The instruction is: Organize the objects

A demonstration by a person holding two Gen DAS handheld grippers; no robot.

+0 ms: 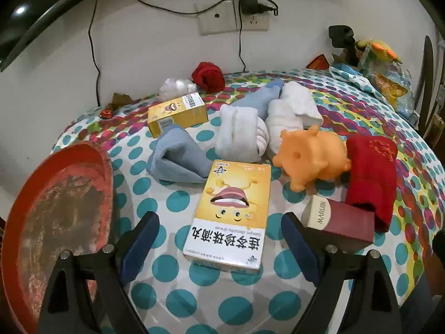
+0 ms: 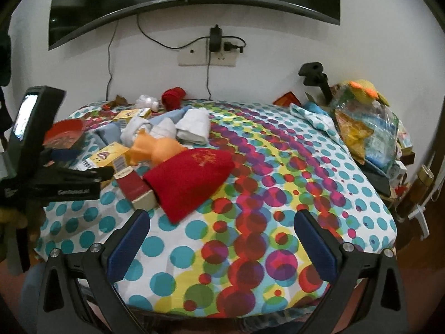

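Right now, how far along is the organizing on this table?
Nothing looks sorted yet. The red tray holds no items; the white socks, orange toy and red cloth lie jumbled. The left gripper, open, brackets the yellow box; the right gripper is open over bare tablecloth.

The red tray [image 1: 55, 200] was cut off by the left wrist view's left edge. The maroon box [image 2: 133, 188] lay partly hidden under the red cloth [image 2: 189, 178]. Its small print was unreadable.
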